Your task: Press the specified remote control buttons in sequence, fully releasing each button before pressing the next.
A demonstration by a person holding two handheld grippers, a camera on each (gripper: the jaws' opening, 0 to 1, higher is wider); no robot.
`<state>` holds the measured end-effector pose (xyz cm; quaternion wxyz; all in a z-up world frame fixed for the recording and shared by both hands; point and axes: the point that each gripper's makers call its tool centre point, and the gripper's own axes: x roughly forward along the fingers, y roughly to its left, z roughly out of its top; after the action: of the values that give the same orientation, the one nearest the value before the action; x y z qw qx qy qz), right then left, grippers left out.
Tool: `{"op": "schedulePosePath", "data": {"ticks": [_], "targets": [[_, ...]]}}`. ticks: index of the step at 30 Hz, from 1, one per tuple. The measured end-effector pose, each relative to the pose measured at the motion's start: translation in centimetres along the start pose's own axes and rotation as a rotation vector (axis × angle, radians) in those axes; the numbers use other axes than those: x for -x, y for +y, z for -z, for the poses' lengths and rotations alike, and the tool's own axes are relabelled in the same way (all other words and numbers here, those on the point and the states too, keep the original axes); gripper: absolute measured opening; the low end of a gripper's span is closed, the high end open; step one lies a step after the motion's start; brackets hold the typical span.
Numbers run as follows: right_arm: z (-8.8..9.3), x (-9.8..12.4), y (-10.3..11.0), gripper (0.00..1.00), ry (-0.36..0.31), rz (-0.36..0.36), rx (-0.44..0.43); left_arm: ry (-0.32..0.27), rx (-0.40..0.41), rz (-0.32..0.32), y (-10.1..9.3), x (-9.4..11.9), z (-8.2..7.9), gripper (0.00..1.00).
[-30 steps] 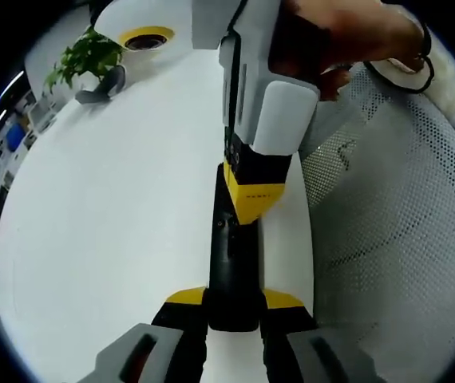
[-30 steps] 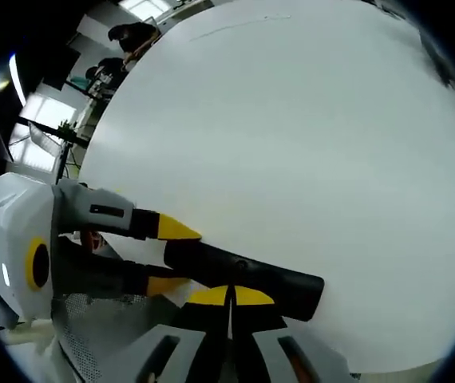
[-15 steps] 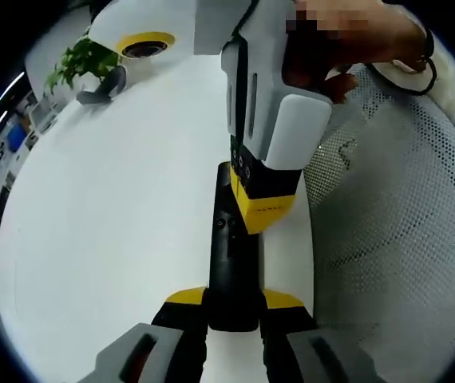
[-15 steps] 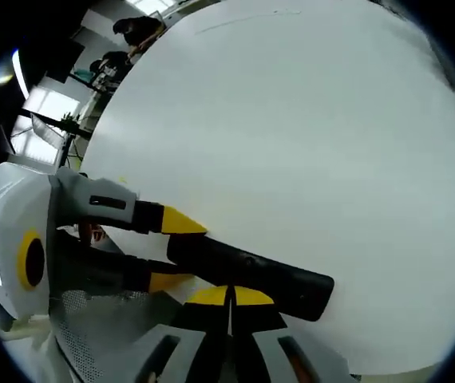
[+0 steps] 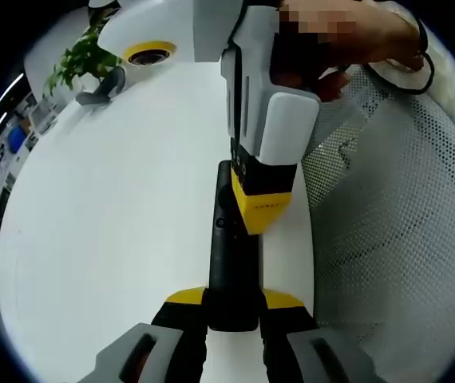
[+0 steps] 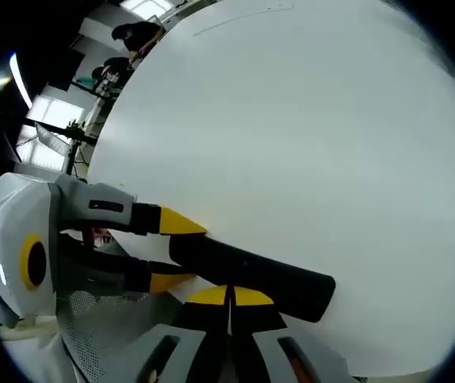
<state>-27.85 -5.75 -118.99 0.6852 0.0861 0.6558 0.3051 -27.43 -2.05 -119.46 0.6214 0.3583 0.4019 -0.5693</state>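
Observation:
A black remote control lies lengthwise over the white table, and my left gripper is shut on its near end. My right gripper, held by a hand, comes down from above with its yellow tip resting on the remote's upper face near the far end. In the right gripper view the remote runs across the bottom. My right gripper is shut, its tips together against the remote. The left gripper clamps the remote's left end there.
A white mesh chair stands close along the table's right edge, also seen as mesh in the right gripper view. A potted plant and a grey stand sit at the far left. People stand beyond the table.
My right gripper's tip has slid a little along the remote towards my left jaws. The remote stays clamped in the left gripper.

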Motion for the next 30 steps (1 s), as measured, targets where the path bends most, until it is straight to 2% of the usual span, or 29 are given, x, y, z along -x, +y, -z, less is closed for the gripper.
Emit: {"op": "schedulePosePath", "data": {"ticks": [8,10,18,30], "targets": [[-0.1,0.2,0.2,0.0,-0.004,0.007,-0.006,-0.017,0.014,0.0,0.0,0.0,0.0,0.24],[-0.7,0.2,0.2,0.0,-0.029,-0.008,-0.007,-0.02,0.014,-0.001,0.0,0.0,0.0,0.24],[-1.4,0.2,0.7,0.0,-0.06,-0.025,0.012,-0.02,0.016,0.0,0.0,0.1,0.0,0.24],[-1.3,0.0,0.8,0.0,-0.049,-0.006,0.055,-0.02,0.017,-0.001,0.0,0.0,0.0,0.24]]}}
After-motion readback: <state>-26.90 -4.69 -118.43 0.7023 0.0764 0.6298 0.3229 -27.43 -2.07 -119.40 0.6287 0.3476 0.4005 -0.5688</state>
